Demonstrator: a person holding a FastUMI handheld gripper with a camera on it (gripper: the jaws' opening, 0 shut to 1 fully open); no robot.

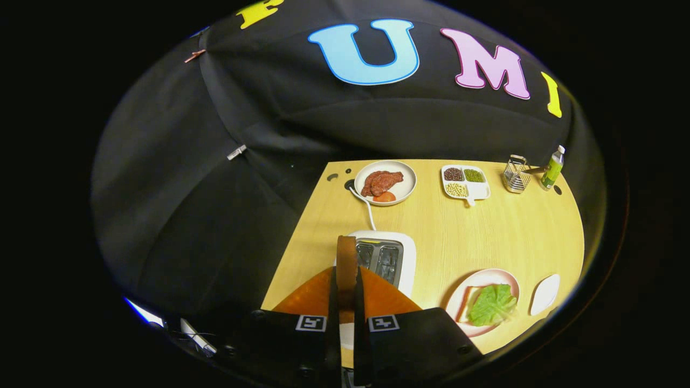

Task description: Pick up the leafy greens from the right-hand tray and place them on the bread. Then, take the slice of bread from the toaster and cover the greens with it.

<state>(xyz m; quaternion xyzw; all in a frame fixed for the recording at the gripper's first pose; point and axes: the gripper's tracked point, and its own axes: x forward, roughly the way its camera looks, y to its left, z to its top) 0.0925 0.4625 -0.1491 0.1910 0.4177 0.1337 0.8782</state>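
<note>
My gripper (346, 276) is shut on a slice of bread (346, 250), which stands edge-on between the fingers and sticks out past their tips. It hangs above the near left side of the white toaster (405, 258), whose two slots look empty. To the right of the fingers, a pink-rimmed plate (485, 276) holds another slice of bread (467, 303) with the leafy greens (493, 304) lying on top of it. A small white tray (544, 293) sits just right of that plate with nothing on it.
At the far side of the wooden table (485, 237) are a plate of meat (385, 182), a divided tray of beans (465, 182), a wire rack (516, 174) and a green bottle (552, 167). The toaster's cord (368, 210) runs back towards the meat plate.
</note>
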